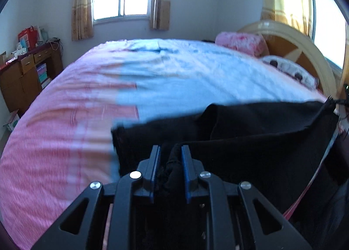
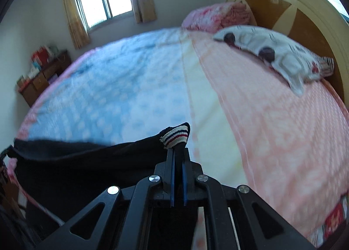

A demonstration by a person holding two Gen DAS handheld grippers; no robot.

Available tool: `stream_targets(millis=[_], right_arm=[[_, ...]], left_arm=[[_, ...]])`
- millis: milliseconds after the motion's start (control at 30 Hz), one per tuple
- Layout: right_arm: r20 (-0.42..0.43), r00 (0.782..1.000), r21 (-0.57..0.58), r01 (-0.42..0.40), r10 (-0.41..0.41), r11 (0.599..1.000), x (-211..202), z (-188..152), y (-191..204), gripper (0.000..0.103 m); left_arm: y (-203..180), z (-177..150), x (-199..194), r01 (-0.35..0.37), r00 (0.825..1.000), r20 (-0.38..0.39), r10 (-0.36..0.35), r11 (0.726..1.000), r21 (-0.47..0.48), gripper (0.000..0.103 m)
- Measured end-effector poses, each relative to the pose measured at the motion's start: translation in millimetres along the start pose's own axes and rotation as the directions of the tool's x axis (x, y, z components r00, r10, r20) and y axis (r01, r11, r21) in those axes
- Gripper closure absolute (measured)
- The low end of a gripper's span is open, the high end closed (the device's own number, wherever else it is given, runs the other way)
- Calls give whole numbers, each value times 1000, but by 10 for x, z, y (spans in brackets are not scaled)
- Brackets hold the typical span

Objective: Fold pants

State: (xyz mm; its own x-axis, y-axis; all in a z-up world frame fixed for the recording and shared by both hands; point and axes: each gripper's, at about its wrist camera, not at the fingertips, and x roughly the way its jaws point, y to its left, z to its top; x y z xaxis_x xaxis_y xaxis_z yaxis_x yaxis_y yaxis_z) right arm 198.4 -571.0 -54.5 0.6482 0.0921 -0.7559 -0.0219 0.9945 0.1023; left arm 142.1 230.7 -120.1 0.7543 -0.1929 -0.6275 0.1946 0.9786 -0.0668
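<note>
With the left gripper (image 1: 171,152) and the right gripper (image 2: 177,152) each clenched on the black pants (image 1: 250,141) held above the bed (image 1: 174,75), keep them taut and lay them flat.

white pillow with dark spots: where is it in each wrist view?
Left wrist: white pillow at right edge, mid-height, in front of the headboard.
Right wrist: white pillow upper right, lying on the pink side of the bedspread.
Shared landmark: pink pillow beside it.
</note>
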Motion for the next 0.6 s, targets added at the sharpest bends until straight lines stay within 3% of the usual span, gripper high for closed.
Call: stream_targets(millis=[67, 167, 267, 367, 500, 600], right_arm=[[-52, 999, -12, -15, 15, 1000, 1, -171, 18, 98], [-49, 999, -12, 8, -8, 1000, -122, -322, 21, 93], [2, 998, 28, 59, -59, 998, -364, -379, 19, 74], [60, 989, 37, 135, -137, 990, -633, -355, 192, 71], [134, 986, -55, 111, -103, 992, -875, -201, 821, 71], [108, 994, -214, -4, 28, 977, -738, -179, 1684, 61]], left_arm=[[0, -122, 5, 5, 1000, -9, -5, 1000, 4, 81], [3, -236, -38, 20, 1000, 11, -20, 1000, -8, 80], [-21, -281, -79, 22, 999, 26, -22, 1000, 7, 79], [-38, -318, -121, 22, 999, 41, -22, 1000, 12, 80], [-64, -339, -145, 10, 998, 59, -11, 1000, 24, 81], [-109, -381, -171, -8, 997, 75, 5, 999, 43, 84]])
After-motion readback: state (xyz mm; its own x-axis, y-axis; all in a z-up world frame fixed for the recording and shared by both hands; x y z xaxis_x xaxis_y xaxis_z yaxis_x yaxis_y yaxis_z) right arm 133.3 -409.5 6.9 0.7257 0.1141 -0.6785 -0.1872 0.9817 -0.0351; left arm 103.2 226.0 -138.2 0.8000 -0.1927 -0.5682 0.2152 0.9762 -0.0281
